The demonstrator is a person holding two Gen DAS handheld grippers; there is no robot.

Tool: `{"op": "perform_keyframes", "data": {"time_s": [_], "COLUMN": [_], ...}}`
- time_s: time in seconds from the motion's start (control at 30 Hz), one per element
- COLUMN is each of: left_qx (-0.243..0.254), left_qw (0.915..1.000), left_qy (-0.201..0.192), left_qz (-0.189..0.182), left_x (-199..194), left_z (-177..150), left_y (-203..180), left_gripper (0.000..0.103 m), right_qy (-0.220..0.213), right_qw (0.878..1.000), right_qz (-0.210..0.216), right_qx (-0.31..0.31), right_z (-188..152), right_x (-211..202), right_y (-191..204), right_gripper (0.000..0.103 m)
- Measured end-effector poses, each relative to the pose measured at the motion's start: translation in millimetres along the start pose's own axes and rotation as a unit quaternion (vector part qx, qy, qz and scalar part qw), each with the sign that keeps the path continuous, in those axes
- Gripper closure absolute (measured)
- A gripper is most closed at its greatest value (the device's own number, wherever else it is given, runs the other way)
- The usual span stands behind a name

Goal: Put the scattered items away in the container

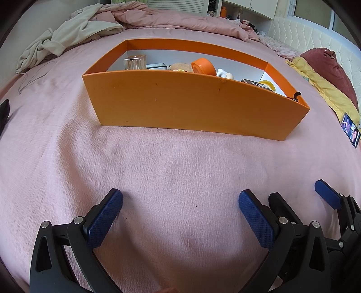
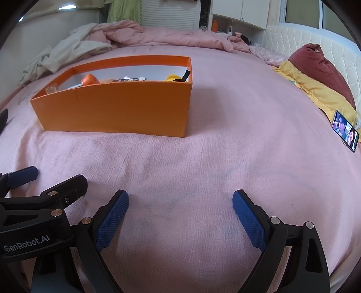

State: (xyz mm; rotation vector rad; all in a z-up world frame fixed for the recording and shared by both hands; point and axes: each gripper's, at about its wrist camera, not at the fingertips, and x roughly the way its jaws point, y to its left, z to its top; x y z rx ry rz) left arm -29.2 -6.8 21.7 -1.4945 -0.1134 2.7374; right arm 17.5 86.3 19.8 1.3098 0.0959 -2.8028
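Observation:
An orange box [image 1: 191,106] stands on the pink bedsheet, also in the right wrist view [image 2: 117,108]. Inside it lie a clear glass bottle [image 1: 134,62], an orange tape roll [image 1: 203,65], a white item [image 1: 224,74], a dark packet [image 1: 257,84] and a yellow item [image 1: 268,84]. My left gripper [image 1: 180,202] is open and empty, low over the sheet in front of the box. My right gripper [image 2: 180,202] is open and empty, beside the left one, in front and to the right of the box.
A phone [image 2: 345,130] with a lit screen lies at the right by a yellow cloth and a dark red pillow [image 2: 320,67]. A crumpled pink duvet [image 1: 180,20] and a beige garment [image 1: 74,33] lie behind the box. A black object [image 1: 4,112] is at the left edge.

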Motion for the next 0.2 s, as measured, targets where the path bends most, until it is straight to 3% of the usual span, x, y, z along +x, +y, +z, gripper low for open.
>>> {"op": "perform_keyframes", "data": {"time_s": [0.2], "left_qx": [-0.002], "left_qw": [1.0], "left_qy": [0.007], "left_qz": [0.006], "left_x": [-0.2], "left_z": [0.9], "left_y": [-0.2], "left_gripper": [0.0], "right_qy": [0.0], "right_qw": [1.0], "right_qz": [0.0], "right_qx": [0.0], "right_z": [0.0], "right_x": [0.0], "right_y": [-0.2], "right_gripper": [0.009]}}
